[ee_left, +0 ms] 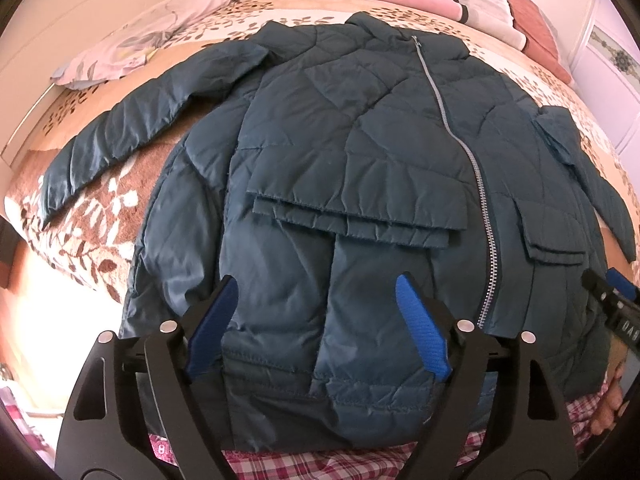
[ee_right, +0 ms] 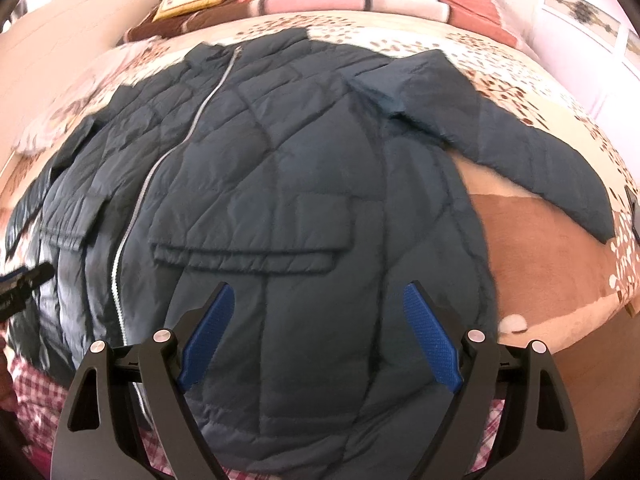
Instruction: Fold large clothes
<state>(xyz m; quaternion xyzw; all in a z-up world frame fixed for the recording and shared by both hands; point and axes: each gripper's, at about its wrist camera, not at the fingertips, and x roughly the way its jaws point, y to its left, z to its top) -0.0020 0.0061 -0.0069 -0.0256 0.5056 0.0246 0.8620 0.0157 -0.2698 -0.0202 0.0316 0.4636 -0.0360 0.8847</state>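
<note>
Floral bedspread (ee_left: 100, 208) is covered by a teal quilted jacket (ee_left: 352, 128), zipped; above its hem, left tongs (ee_left: 316, 304) and right tongs (ee_right: 320, 312) are held open, empty.

We see warm, bright light washing the bed's far edge (ee_left: 120, 8) to near-white glare. Both fisheye views bend hard toward dark corners. The right wrist view is softly blurred; the left is sharp.
</note>
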